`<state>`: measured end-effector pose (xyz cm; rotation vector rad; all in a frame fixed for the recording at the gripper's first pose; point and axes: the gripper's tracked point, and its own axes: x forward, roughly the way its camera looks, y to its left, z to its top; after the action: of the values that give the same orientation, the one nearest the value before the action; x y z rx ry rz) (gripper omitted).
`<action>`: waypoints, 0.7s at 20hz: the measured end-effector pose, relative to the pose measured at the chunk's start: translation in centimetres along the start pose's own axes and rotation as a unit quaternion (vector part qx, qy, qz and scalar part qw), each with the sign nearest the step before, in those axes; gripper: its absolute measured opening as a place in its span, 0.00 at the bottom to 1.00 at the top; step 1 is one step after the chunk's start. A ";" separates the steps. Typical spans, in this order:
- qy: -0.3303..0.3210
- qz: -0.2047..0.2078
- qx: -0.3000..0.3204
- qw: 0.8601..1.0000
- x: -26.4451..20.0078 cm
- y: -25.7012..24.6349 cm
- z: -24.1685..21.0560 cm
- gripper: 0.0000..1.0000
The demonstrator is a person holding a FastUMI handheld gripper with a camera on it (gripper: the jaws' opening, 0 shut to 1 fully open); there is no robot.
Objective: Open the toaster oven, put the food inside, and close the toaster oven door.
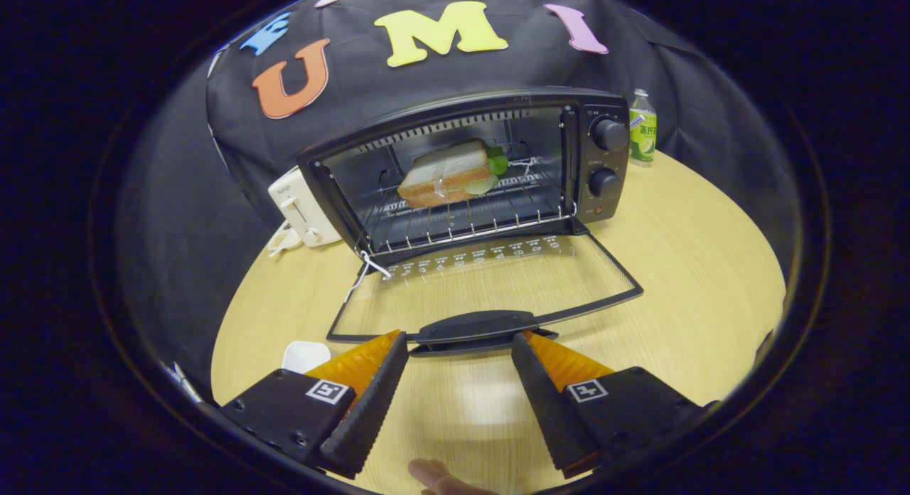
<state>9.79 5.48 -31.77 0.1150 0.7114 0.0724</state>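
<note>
Jaws spread wide on the gripper (459, 347), nothing pinched between them, with the fingertips (395, 343) sitting just short of the door handle (476, 327) and one tip at either end of it. That handle belongs to the toaster oven door (490, 285), which lies dropped flat open toward the gripper, its glass pane showing the wood of the desk (697, 267) through it. Beyond the door stands the toaster oven (466, 171) itself, cavity open, and there is the food: a sandwich (445, 173) resting on the wire rack (462, 221) inside, toward the back, with green leaves poking out at its right side. Two round knobs (610, 134) sit one above the other on the oven's right-hand panel. Left of the oven, touching or just beside it, is a white pop-up toaster (302, 207). Behind the oven's right corner stands a bottle (643, 129) with a green label, upright. A small white object (306, 354) lies on the desk just left of the left finger, partly hidden by it. Fingertips of a hand (441, 477) peek in below, between the two fingers.
</note>
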 end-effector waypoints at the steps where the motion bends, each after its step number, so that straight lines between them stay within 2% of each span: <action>1: -0.003 0.000 -0.003 1.000 -0.2 0.1 0.0 0.96; 7: -0.049 0.000 0.003 0.999 -1.2 0.6 1.5 0.96; 14: -0.179 -0.006 -0.046 0.983 -3.6 1.7 4.9 0.96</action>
<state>10.22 6.43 -25.56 0.0327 0.3477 0.0707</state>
